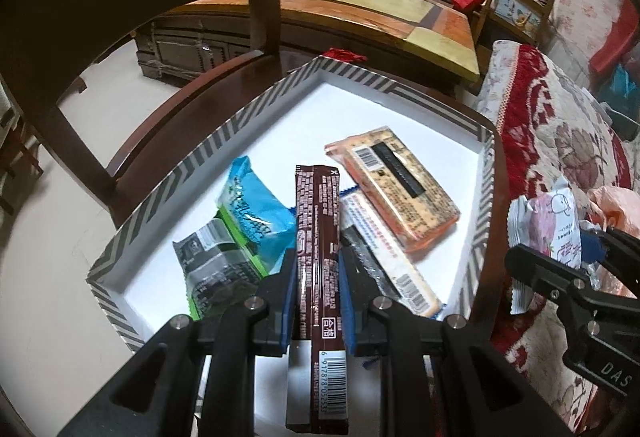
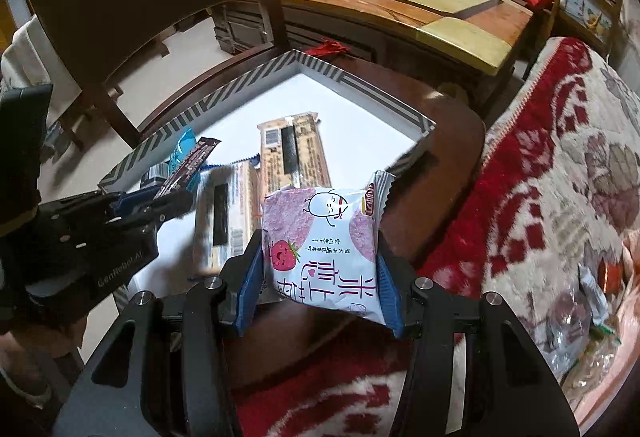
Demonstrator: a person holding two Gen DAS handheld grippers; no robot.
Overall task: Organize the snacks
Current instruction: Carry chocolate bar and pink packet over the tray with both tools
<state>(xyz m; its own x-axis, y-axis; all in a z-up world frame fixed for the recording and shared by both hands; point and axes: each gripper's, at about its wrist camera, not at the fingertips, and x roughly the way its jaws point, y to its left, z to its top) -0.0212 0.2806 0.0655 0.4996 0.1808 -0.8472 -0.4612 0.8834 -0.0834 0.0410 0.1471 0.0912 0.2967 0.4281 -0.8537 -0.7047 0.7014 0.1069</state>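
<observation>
The left gripper was clamped on a long brown snack bar, its blue pads pressed against both long edges, the bar running forward between the fingers and out past their tips. Below and ahead of it lay a shallow white box with a grey striped rim, resting on a dark wooden chair seat. In the box, just left of the fingers, sat a blue packet overlapping a green-and-black packet; just right of them lay a long pale wafer pack, and further ahead to the right an orange-edged cracker pack. The right gripper was closed on a white-and-pink strawberry snack pouch, held above the chair's near edge, with the box ahead and to its left. To its right spread a red-and-cream floral blanket, bearing a clear bag of snacks at far right.
</observation>
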